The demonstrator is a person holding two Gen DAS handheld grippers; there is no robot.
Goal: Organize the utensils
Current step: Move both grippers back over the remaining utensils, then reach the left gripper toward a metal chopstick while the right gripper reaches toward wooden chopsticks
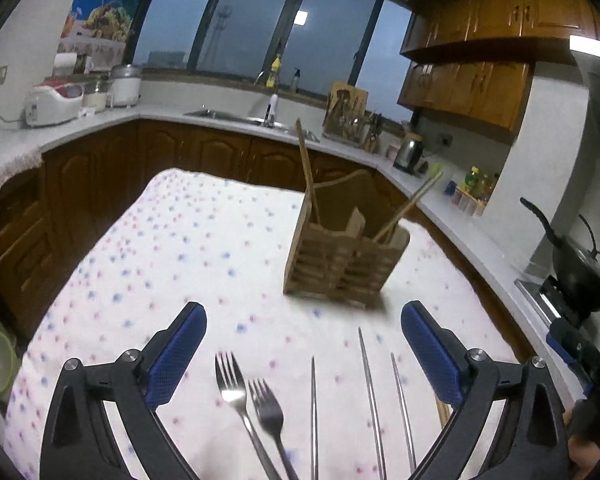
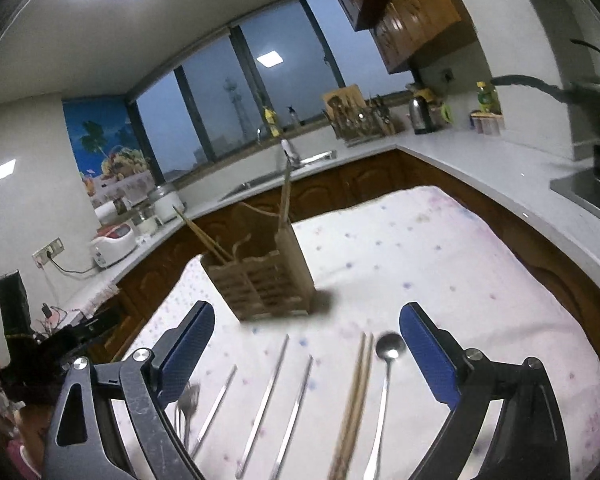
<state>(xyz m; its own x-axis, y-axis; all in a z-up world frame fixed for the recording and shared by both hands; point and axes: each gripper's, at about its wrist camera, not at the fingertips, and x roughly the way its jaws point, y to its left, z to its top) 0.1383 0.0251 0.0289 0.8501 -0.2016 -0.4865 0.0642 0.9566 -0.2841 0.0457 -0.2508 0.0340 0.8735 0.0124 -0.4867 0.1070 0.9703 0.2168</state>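
Wooden utensil holder [image 1: 346, 264] stands upright on the dotted tablecloth [image 1: 180, 248], right of centre in the left wrist view and left of centre in the right wrist view [image 2: 266, 284]. Slatted front, divided into compartments. Wooden chopsticks [image 1: 308, 172] lean out of its left part; another wooden pair [image 1: 410, 206] leans out to the right.

Loose cutlery lies flat on the cloth along the bottom of both frames, well short of the holder. Left wrist view: two forks [image 1: 244, 396] side by side, tines pointing up-frame, then three metal chopsticks [image 1: 370, 396] to their right. Right wrist view: the metal chopsticks [image 2: 268, 396] at bottom centre, a wooden pair [image 2: 354, 400] touching each other, a metal spoon [image 2: 386, 364] just beside them at right.

Left gripper [image 1: 304, 348]: jaws wide, nothing between the blue pads, hanging above the forks. Right gripper [image 2: 306, 344]: jaws wide, empty, above the chopsticks and spoon.

Beyond: grey countertop [image 1: 100, 124], sink [image 1: 236, 116] below dark windows, kettle [image 1: 408, 152], black wok [image 1: 580, 268] at right edge.
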